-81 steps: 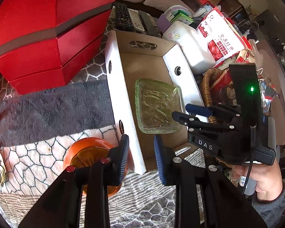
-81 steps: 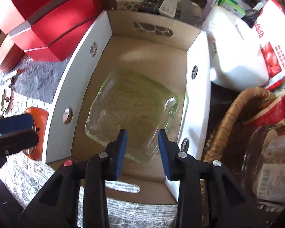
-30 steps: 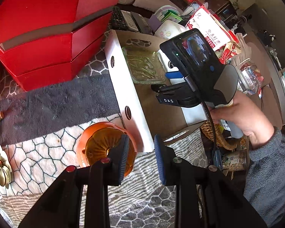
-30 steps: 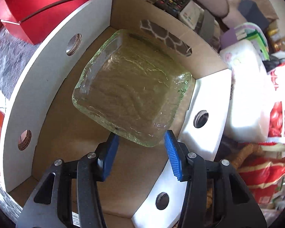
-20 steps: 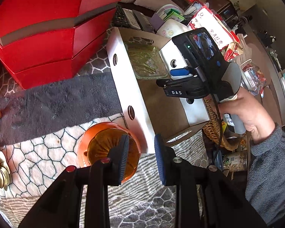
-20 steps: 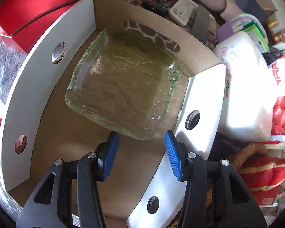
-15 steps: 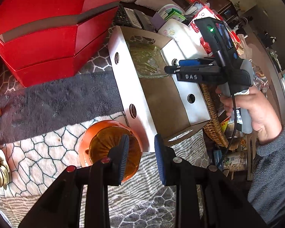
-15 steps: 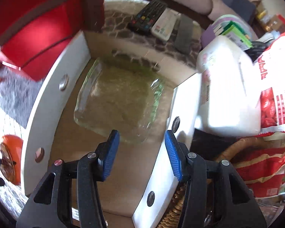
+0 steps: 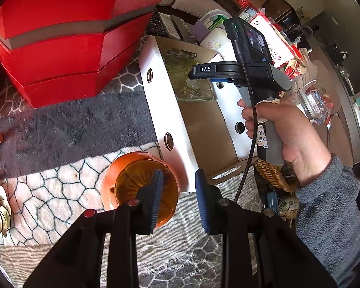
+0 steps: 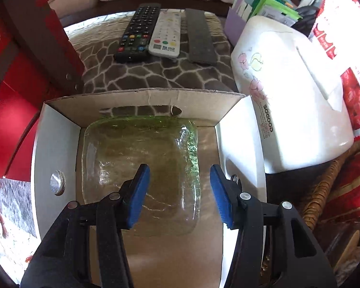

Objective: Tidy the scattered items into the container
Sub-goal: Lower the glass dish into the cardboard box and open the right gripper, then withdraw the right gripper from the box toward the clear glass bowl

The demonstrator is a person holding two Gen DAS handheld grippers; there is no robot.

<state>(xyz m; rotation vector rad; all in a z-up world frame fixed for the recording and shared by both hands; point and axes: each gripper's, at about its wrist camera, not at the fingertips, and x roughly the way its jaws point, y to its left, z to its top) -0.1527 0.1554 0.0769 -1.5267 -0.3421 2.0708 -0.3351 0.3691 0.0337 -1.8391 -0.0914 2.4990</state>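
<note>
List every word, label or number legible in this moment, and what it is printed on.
"DAS": white label on the right gripper.
"SOGOOD": side of the white floral container.
Red-and-white snack bag: printing blurred, unreadable.
Handle sticker: handwriting illegible.
Remote controls: button markings too small.

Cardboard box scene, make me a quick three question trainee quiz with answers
1. True or false: the glass dish lies inside the box.
2. What sits just outside the box, under the left gripper?
3. Right gripper: A) shut on the dish, B) open above it, C) holding a remote?

Key: 1 true. 2 the orange bowl. 3 B.
</note>
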